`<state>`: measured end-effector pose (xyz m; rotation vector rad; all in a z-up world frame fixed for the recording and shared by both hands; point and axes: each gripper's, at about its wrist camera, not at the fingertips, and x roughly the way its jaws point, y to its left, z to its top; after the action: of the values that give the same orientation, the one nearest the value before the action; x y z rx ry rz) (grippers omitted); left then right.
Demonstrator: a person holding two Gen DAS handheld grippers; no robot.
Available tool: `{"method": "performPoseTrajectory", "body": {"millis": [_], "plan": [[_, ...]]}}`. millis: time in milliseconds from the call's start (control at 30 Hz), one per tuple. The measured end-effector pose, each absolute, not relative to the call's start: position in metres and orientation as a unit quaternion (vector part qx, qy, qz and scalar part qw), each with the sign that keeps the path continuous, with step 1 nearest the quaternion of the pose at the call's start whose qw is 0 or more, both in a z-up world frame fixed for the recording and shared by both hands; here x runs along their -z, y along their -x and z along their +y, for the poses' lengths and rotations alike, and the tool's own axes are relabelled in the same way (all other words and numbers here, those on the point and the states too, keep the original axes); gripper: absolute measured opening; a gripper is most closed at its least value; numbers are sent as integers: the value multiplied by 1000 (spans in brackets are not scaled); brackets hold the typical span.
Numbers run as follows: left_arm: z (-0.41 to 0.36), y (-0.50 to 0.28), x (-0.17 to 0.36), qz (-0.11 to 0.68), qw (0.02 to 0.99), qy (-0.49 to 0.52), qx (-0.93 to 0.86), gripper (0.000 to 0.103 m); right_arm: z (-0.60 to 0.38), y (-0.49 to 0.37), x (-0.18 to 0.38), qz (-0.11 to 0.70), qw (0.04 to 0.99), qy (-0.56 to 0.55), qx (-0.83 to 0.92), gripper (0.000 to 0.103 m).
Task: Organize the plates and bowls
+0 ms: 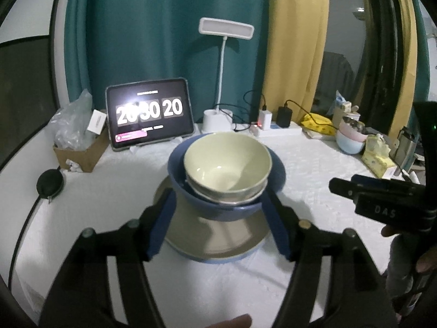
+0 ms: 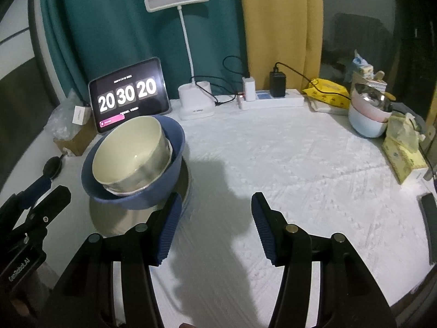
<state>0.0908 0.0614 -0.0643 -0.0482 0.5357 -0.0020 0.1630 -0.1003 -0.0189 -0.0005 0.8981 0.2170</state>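
The left tongs (image 1: 218, 213) stand apart, their blue ribbed pads either side of the stacked dishes without pressing on them. The right tongs (image 2: 215, 224) also stand apart, with only bare white cloth between them; the body seen from the left wrist bears the letters "DAS", and the left one seen from the right wrist reads "GenRobot.AI".

The stack sits on the desk (image 2: 300, 169) toward its left side: a cream bowl (image 1: 226, 161) nests tilted inside a blue bowl (image 1: 218, 207), with a pale rim of another dish between them, all resting on a grey plate (image 1: 215, 235) with a blue underside.

Behind it, near the back edge, a tablet (image 2: 128, 95) shows "20 30 20". A white lamp (image 2: 195, 101) and power strip (image 2: 273, 99) follow along that edge. Pastel bowls (image 2: 368, 114) stand stacked at the right edge.
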Motion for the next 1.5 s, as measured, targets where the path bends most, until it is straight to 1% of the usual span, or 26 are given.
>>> {"method": "performPoseTrajectory", "body": {"millis": [333,700,1500], "plan": [[48,-62,53,252,967,17,10,74,-123,-133,-5,404,910,-5,-94,56],[32,-32,25,215,976,12,18,78,-147,-104,-36,362,928,-13,-91,56],[14,14,-37,147,989,1,-9,79,-174,-52,-101,281,956,-3,-86,56]]}}
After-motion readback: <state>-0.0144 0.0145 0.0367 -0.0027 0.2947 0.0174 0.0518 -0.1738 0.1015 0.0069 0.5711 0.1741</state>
